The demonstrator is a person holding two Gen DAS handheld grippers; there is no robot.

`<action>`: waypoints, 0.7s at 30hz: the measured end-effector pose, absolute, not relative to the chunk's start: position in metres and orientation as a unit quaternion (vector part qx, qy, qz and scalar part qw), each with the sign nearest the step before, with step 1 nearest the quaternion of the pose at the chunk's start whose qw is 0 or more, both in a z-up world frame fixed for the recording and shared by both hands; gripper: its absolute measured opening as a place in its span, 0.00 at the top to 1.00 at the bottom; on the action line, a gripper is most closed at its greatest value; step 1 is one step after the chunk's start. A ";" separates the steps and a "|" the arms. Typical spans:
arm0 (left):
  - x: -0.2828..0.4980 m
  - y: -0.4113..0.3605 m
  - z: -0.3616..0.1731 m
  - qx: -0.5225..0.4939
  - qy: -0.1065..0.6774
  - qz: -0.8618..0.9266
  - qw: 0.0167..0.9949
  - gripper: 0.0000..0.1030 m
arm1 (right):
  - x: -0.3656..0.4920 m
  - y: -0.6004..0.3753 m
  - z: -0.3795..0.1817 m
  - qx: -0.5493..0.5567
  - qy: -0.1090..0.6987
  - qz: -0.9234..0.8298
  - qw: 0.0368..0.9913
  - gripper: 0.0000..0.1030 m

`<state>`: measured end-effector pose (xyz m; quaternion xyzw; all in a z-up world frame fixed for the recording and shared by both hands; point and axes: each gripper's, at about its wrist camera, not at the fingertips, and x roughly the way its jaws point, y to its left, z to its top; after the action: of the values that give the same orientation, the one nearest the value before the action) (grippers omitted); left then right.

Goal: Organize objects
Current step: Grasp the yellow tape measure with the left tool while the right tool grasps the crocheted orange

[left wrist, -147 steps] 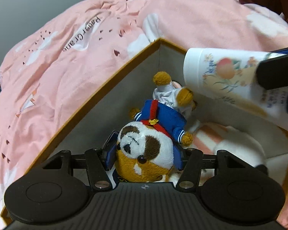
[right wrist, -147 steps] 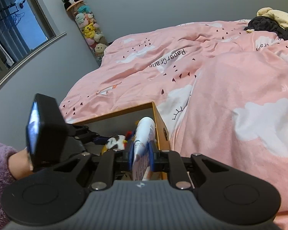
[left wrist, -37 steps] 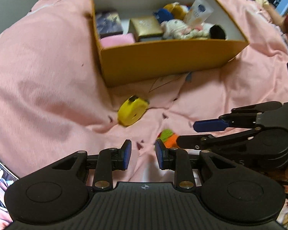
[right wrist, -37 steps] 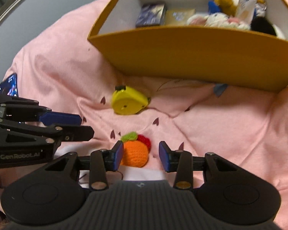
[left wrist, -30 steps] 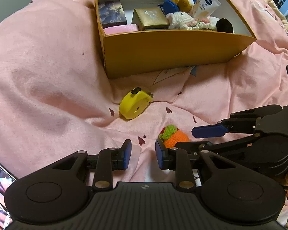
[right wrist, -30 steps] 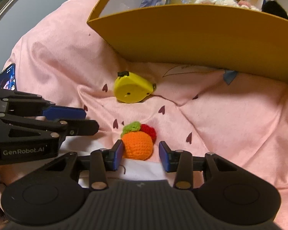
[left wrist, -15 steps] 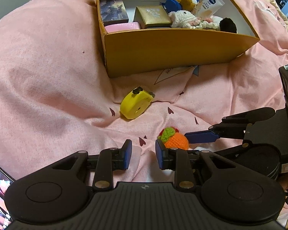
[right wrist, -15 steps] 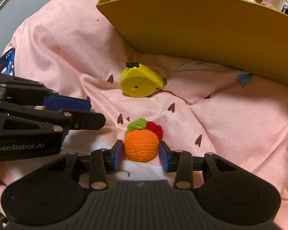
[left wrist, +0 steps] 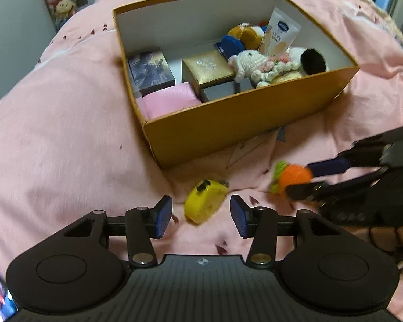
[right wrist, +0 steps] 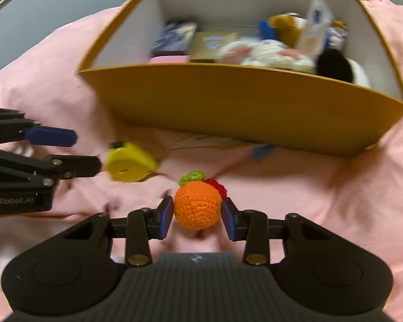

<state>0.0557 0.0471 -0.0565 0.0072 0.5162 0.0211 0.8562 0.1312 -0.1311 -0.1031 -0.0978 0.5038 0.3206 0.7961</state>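
Right gripper [right wrist: 196,216]: jaws closed on the orange crocheted ball with green and red tufts [right wrist: 196,208], pads against its two sides, ball apparently just clear of the pink bed cover [right wrist: 295,187].

Left gripper [left wrist: 201,218]: jaws open and empty, straddling the yellow plastic tape measure [left wrist: 204,200], which lies on the cover just in front of the near wall of the orange cardboard box [left wrist: 244,123].

Box already holds small cartons, plush toys and a cream tube; free floor seems to be near the front, by the pink pad [left wrist: 169,101].

Notes for the step:
- Ball is soft; hold the squeeze constant and lift well above the near wall before moving forward.
- Release low over a gap, not on the plush pile.
- For the tape measure, close across its flat faces; the curved edge would likely slip.
- Frames are motion-blurred, so contact on the tape measure is uncertain.
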 end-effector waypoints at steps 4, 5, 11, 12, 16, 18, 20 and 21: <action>0.069 0.038 -0.074 0.051 0.524 0.018 0.850 0.46 | 0.137 -0.136 -0.115 -0.089 0.518 0.308 0.793 0.60; 0.070 0.037 -0.078 0.059 0.526 0.017 0.848 0.46 | 0.137 -0.135 -0.117 -0.091 0.519 0.307 0.792 0.60; 0.081 0.032 -0.099 0.077 0.548 0.010 0.833 0.46 | 0.138 -0.122 -0.128 -0.110 0.513 0.312 0.792 0.59; 0.083 0.032 -0.101 0.078 0.548 0.009 0.833 0.46 | 0.140 -0.121 -0.130 -0.111 0.513 0.313 0.792 0.59; 0.087 0.034 -0.108 0.065 0.555 0.000 0.830 0.48 | 0.142 -0.119 -0.130 -0.114 0.507 0.315 0.794 0.59; 0.088 0.035 -0.110 0.064 0.558 0.003 0.827 0.57 | 0.142 -0.118 -0.130 -0.113 0.508 0.318 0.792 0.58; 0.086 0.035 -0.110 0.063 0.556 0.006 0.829 0.60 | 0.142 -0.118 -0.131 -0.112 0.511 0.319 0.791 0.58; 0.085 0.036 -0.109 0.059 0.556 0.005 0.829 0.62 | 0.142 -0.118 -0.131 -0.112 0.512 0.319 0.790 0.58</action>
<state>0.0853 0.0358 -0.1089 0.0587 0.5559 0.0052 0.8291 0.1423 -0.1177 -0.1313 -0.1123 0.5117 0.3192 0.7897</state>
